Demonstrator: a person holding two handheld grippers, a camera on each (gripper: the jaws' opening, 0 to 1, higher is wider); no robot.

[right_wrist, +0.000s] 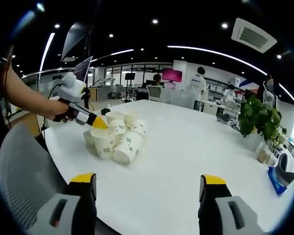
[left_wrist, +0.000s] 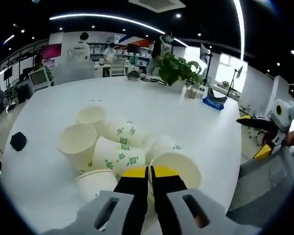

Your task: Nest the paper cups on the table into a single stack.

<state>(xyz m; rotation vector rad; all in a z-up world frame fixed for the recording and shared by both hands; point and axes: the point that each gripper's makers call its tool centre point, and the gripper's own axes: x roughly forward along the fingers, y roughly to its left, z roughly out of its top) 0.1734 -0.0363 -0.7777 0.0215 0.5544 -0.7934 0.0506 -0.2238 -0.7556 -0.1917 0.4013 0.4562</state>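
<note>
Several white paper cups with green prints lie in a loose pile (left_wrist: 120, 152) on the white round table (left_wrist: 137, 103); some are on their sides and one (left_wrist: 77, 142) stands mouth up. My left gripper (left_wrist: 148, 171) is at the near edge of the pile, its yellow-tipped jaws pressed together on the rim of the nearest cup (left_wrist: 179, 166), whose mouth faces me. The right gripper view shows the same pile (right_wrist: 117, 139) with the left gripper (right_wrist: 99, 123) on it, held by a hand. My right gripper (right_wrist: 148, 181) hangs wide open over the table's near edge, well short of the cups.
A potted plant (left_wrist: 179, 68) and a blue item (left_wrist: 213, 103) stand at the table's far side. A small black object (left_wrist: 18, 141) lies to the left. A grey mesh chair (right_wrist: 24, 186) stands by the table edge. People and desks fill the background.
</note>
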